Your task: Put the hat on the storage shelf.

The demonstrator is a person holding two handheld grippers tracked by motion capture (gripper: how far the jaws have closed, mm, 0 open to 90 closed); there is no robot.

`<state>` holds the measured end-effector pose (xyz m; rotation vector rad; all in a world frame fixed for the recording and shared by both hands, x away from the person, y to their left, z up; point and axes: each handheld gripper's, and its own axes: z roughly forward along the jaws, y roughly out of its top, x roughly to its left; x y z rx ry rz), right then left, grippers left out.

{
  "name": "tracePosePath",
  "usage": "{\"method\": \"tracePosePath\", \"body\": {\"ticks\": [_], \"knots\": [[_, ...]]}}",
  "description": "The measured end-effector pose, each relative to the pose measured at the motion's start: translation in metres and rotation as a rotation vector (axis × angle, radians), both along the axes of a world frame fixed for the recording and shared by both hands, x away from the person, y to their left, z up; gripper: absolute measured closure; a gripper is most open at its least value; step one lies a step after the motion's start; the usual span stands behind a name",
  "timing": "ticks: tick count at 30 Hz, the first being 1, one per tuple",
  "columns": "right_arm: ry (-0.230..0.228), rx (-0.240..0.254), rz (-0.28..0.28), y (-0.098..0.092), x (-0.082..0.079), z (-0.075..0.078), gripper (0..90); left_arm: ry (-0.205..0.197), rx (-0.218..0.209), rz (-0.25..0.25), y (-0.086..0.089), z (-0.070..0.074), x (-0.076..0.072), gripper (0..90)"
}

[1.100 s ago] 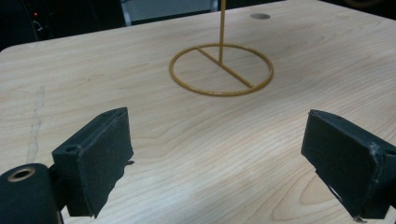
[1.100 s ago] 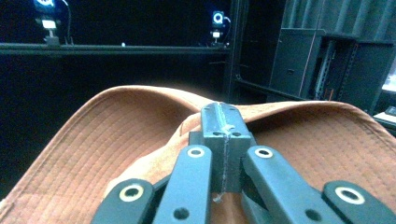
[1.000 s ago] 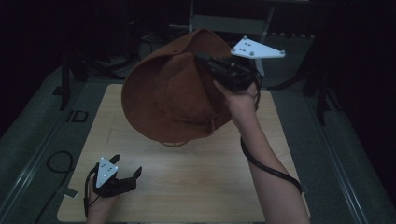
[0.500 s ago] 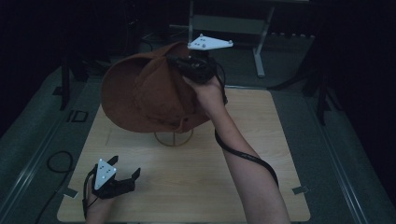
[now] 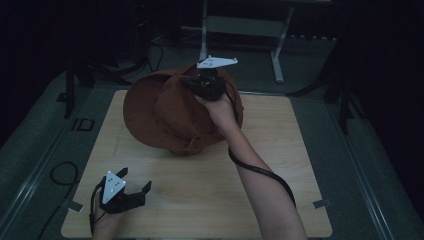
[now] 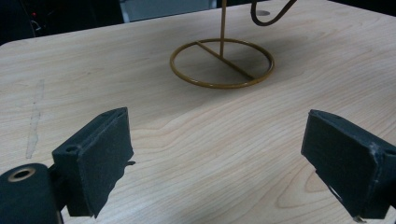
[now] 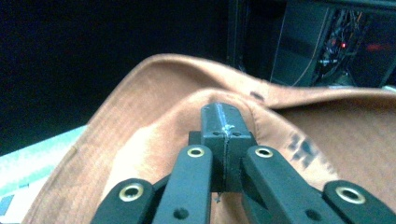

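Right gripper [image 5: 192, 84] in the high view is clenched on the brown hat [image 5: 170, 112], pinching the fabric near the crown, my forearm reaching in across the wooden table [image 5: 280, 150]. Hat now sits low over the middle-back of the table, brim tilted toward the left, crown covering the spot where the stand was visible half a second ago; a second ago the hat was higher and further right, so I've swung it left then brought it down. My read: hat is being lowered onto the stand, close to seated but I'm not released yet. Left gripper [image 5: 134, 186] rests at the near-left of the table, jaws spread, holding nothing, same spot as in both earlier pictures. Left gripper view: its two black jaws stand wide apart over bare wood, and ahead is the gold wire stand [image 6: 222, 63], ring base flat on the table with its thin post rising out of frame; hat itself is above the frame there, so I can't tell if it touches the post top. Right gripper view: my jaws are closed tight with hat cloth [image 7: 154, 121] gripped between them, brim curling up around, dark room behind. Next would be opening the jaws, judging only from how low the hat hangs.
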<state>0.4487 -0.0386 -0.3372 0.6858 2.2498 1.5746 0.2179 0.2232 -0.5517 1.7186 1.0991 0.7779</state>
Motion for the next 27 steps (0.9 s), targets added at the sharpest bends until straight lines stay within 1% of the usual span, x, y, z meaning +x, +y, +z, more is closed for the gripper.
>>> {"method": "tracePosePath", "body": {"ticks": [2,3,4,5,9,10,11,12,14,16,17,18,20,24,25,26,27], "knots": [[0.022,-0.014,0.004,0.000,0.001,-0.007,90.0,0.003,0.001,0.000,0.000,0.000,0.000,9.2],[0.030,-0.028,0.004,-0.001,0.002,-0.016,90.0,0.003,0.000,-0.001,0.000,-0.001,0.000,9.2],[0.030,-0.028,0.004,-0.001,0.002,-0.016,90.0,0.004,-0.001,0.000,0.000,-0.001,0.000,9.2],[0.041,-0.008,0.009,-0.003,0.002,-0.019,90.0,0.003,-0.001,0.001,0.000,-0.001,0.000,9.2],[0.038,-0.003,0.011,-0.004,0.001,-0.018,87.8,0.003,-0.003,0.002,0.000,-0.001,0.000,9.2],[0.037,-0.003,0.013,-0.005,0.000,-0.017,86.5,0.003,-0.003,0.002,0.000,-0.001,0.000,9.2],[0.032,0.001,0.014,-0.008,-0.001,-0.015,83.3,0.003,-0.002,0.002,0.000,-0.001,0.001,9.2],[0.032,0.001,0.014,-0.008,-0.001,-0.015,83.3,0.003,-0.004,0.002,0.000,-0.001,0.001,9.2],[0.033,0.015,0.018,-0.014,-0.003,-0.013,82.0,0.004,-0.003,0.004,0.000,-0.001,0.001,9.2],[0.029,0.013,0.016,-0.016,-0.003,-0.013,80.7,0.004,-0.008,0.003,0.000,-0.001,0.001,9.2],[0.029,0.012,0.014,-0.019,-0.005,-0.013,76.9,0.004,-0.004,0.003,0.000,-0.001,0.001,9.2],[0.029,0.012,0.014,-0.019,-0.005,-0.013,76.9,0.002,-0.005,0.003,0.000,-0.001,0.000,9.2],[0.031,0.014,0.014,-0.022,-0.007,-0.013,72.7,0.001,-0.010,0.004,0.000,0.000,0.000,9.2],[0.024,0.012,0.016,-0.028,-0.010,-0.014,68.9,0.001,-0.014,0.008,0.000,0.000,0.001,9.2],[0.026,0.009,0.018,-0.030,-0.011,-0.014,66.7,0.002,-0.013,0.008,0.000,0.000,0.001,9.2],[0.032,0.018,0.024,-0.033,-0.013,-0.014,61.9,0.003,-0.012,0.008,0.000,-0.001,0.001,9.2],[0.032,0.018,0.024,-0.033,-0.013,-0.014,61.9,0.002,-0.013,0.008,0.000,-0.001,0.001,9.2]]}}
